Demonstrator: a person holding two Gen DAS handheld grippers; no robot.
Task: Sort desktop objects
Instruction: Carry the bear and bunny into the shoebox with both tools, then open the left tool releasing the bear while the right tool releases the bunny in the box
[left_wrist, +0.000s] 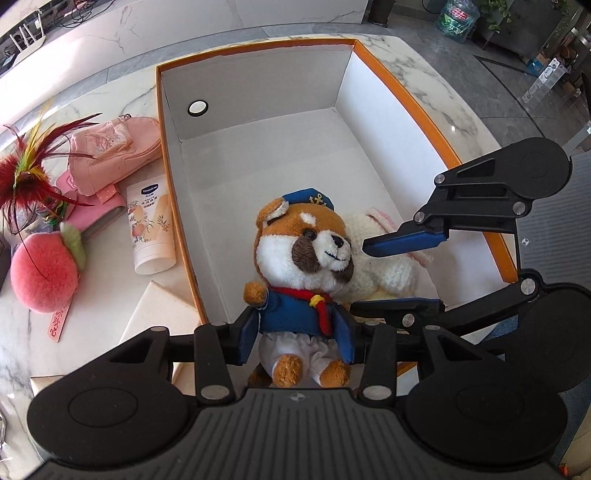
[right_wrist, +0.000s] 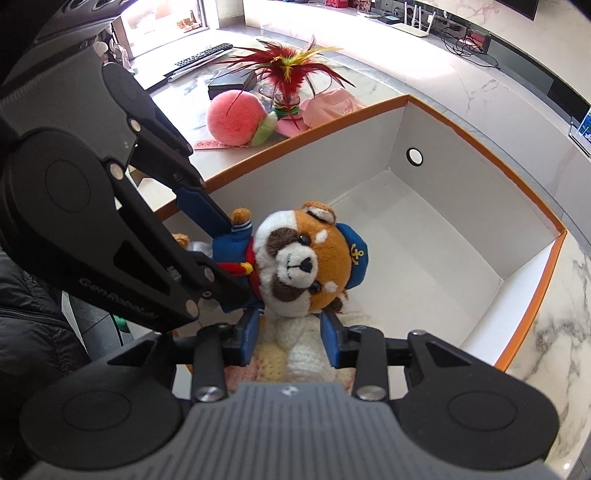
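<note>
Sailor dog plush low in the frame inside orange-rimmed box, waist between left gripper pads, grip unclear, right gripper parted over cream knitted toy, peach plush at left.

Soft plush against matt card and polished stone

Between the left gripper's blue pads sits a fuzzy plush dog in knit cloth; beyond it the box is matt white card; the table to its right is glossy marble.
</note>
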